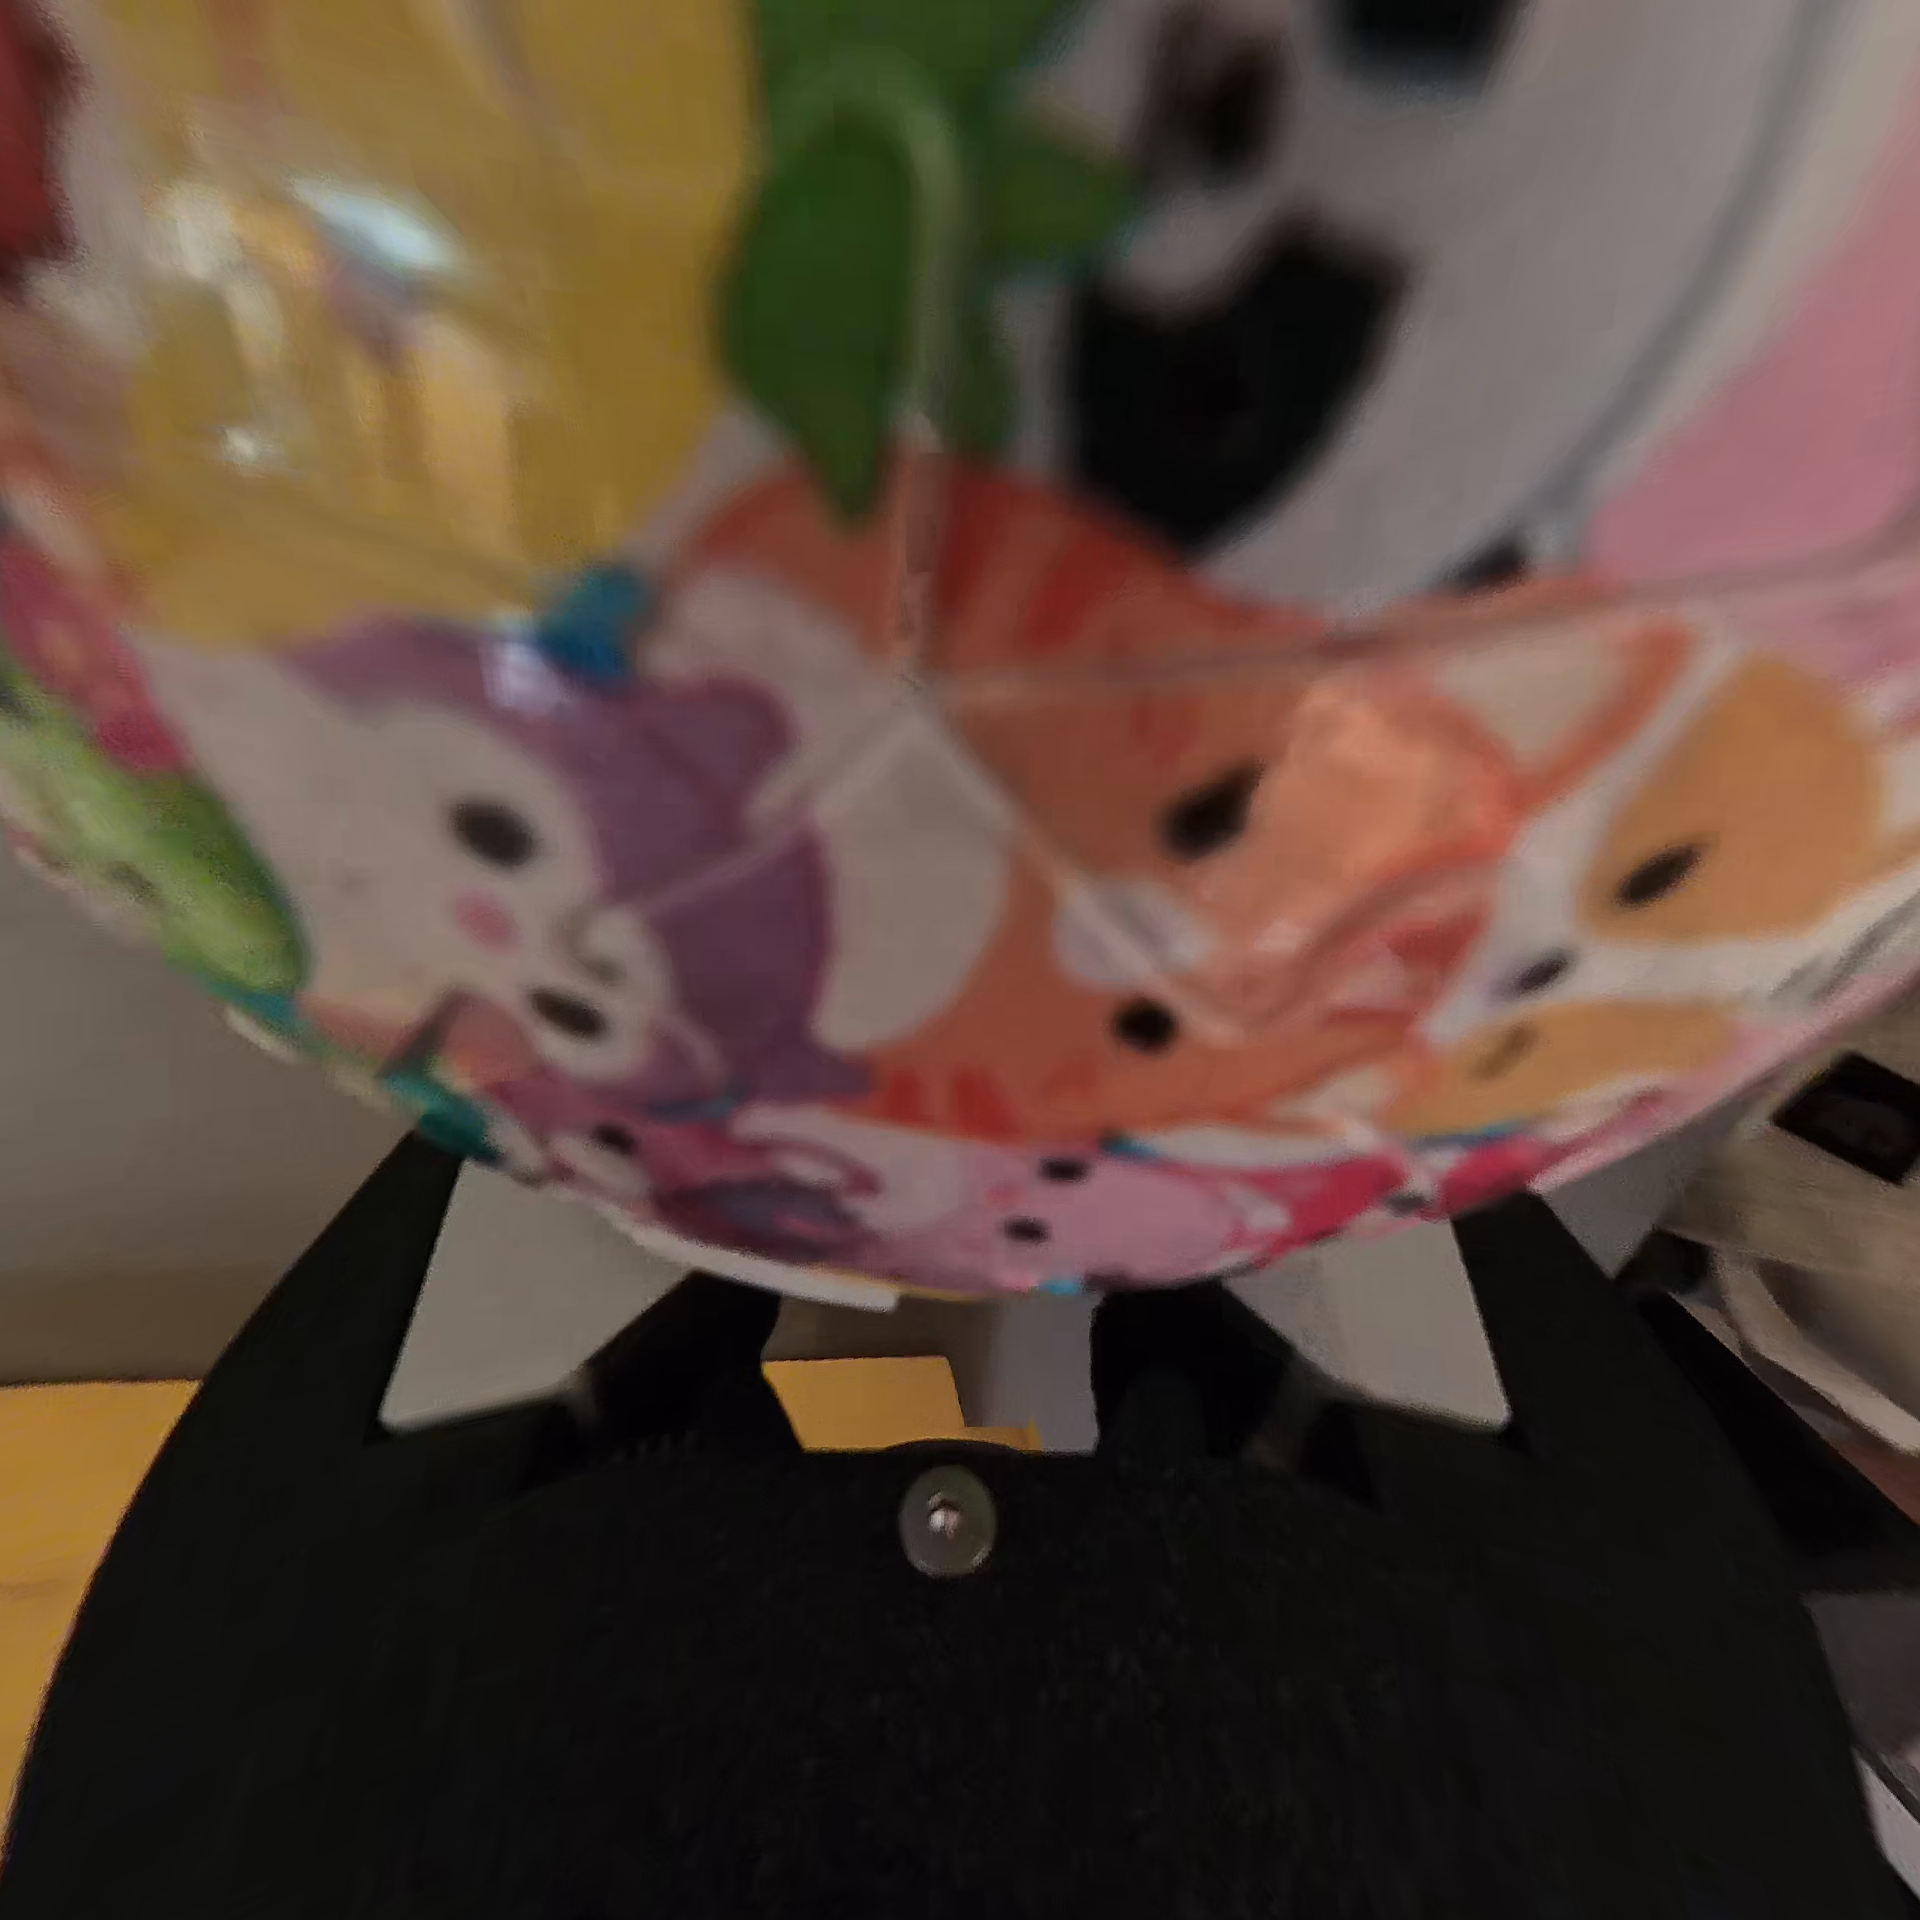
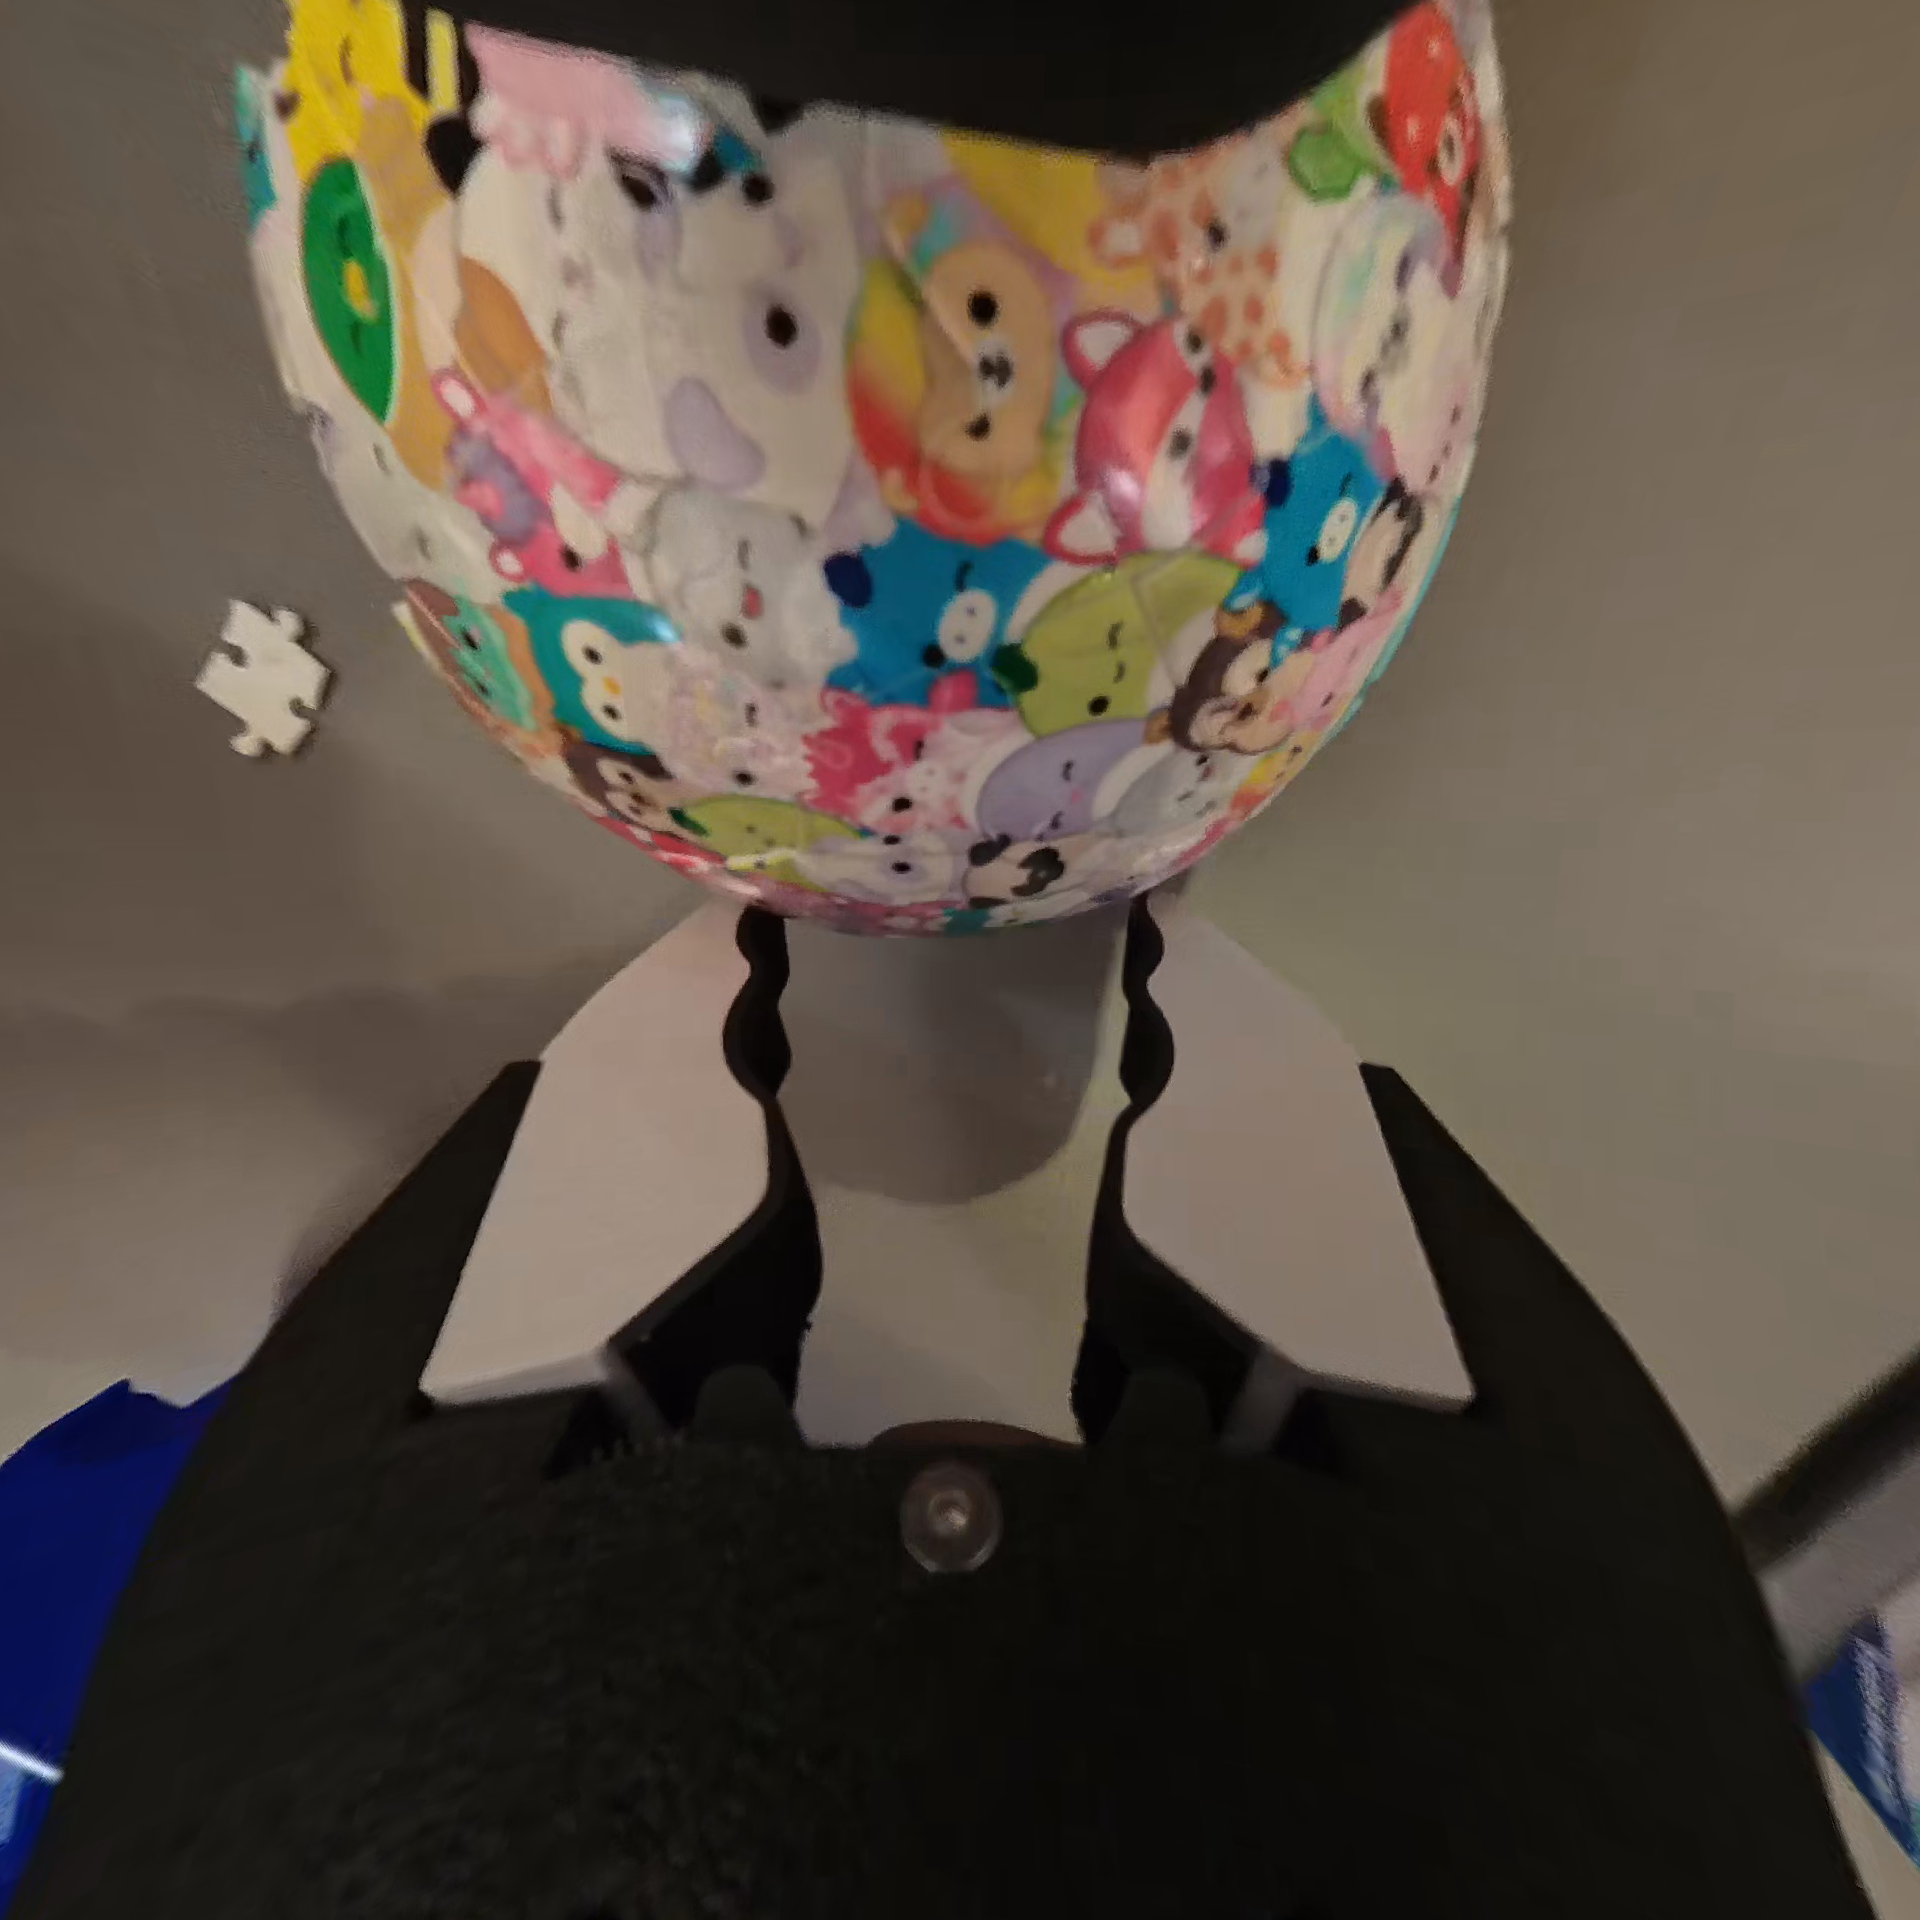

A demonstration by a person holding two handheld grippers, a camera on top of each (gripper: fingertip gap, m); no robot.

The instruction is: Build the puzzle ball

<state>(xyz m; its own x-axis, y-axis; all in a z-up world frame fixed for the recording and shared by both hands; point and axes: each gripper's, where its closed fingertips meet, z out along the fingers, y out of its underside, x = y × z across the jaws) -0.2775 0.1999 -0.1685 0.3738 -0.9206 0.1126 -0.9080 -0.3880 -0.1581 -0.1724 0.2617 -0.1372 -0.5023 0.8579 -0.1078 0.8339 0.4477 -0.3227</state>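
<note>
The puzzle ball (image 2: 883, 499) is a partly built shell printed with colourful cartoon animals, with a jagged open edge at its upper left. My right gripper (image 2: 951, 930) is open, its fingertips (image 2: 764, 935) just under the ball's near side. A white rounded shape (image 2: 956, 1101) shows between the fingers below the ball. A loose piece (image 2: 265, 681) lies white side up on the grey table to the left. The left gripper's black body (image 2: 935, 62) covers the ball's top. In the left wrist view the ball (image 1: 935, 727) fills the frame, blurred. It hides the fingertips of my left gripper (image 1: 935, 1320), whose finger bases stand apart.
A blue box (image 2: 73, 1507) sits at the lower left and another blue-printed item (image 2: 1870, 1704) at the lower right. A dark bar (image 2: 1829, 1475) crosses the right edge. A yellow surface (image 1: 94, 1475) lies below the left gripper, with grey clutter (image 1: 1829, 1226) to its right. The tips of one gripper are about 12 cm away from the tips of the other. The loose piece (image 2: 265, 681) is about equally far from each gripper, around 15 cm.
</note>
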